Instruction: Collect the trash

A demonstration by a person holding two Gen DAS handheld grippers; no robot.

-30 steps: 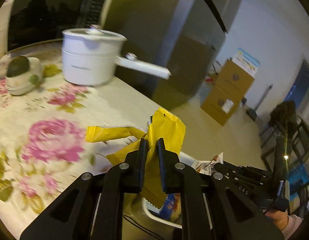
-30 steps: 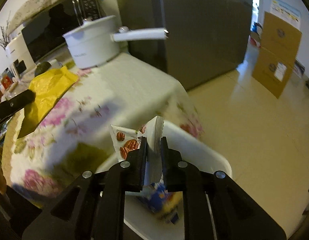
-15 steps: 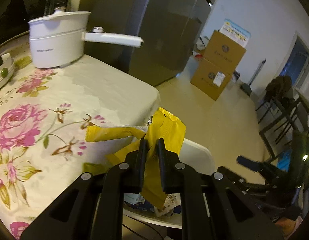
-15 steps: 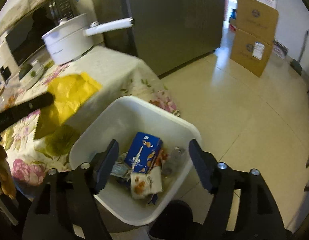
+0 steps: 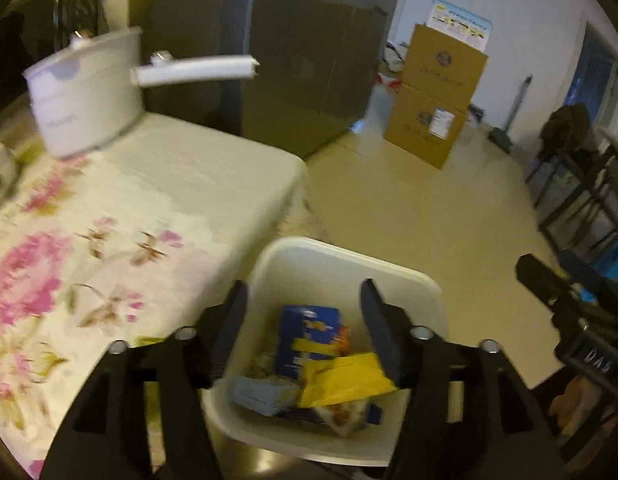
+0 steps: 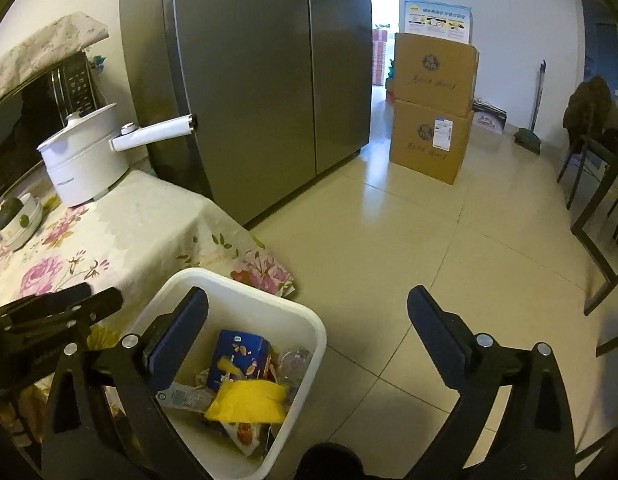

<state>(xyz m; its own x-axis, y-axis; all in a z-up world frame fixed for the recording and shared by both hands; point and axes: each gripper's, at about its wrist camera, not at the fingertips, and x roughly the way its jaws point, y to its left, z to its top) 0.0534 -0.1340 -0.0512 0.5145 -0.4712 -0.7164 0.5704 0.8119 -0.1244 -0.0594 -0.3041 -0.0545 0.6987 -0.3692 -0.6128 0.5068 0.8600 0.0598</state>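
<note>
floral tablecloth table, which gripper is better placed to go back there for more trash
Left, probably. The left gripper hangs open at the white plastic bin right beside the floral-cloth table. The right gripper, also open, sits farther out over the floor.

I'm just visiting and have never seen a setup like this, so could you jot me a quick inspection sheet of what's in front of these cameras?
Surface: table with floral cloth; tiled floor beside it.
Job's things: white bin on the floor at the table's corner, holding a yellow wrapper, a blue carton and other packets.
Clutter: white pot with long handle, small dish.
Grippers: left tool open and empty above the bin; right tool open and empty.
Cables: nothing seen.
Surroundings: grey fridge, microwave, stacked cardboard boxes, dark chairs.
</note>
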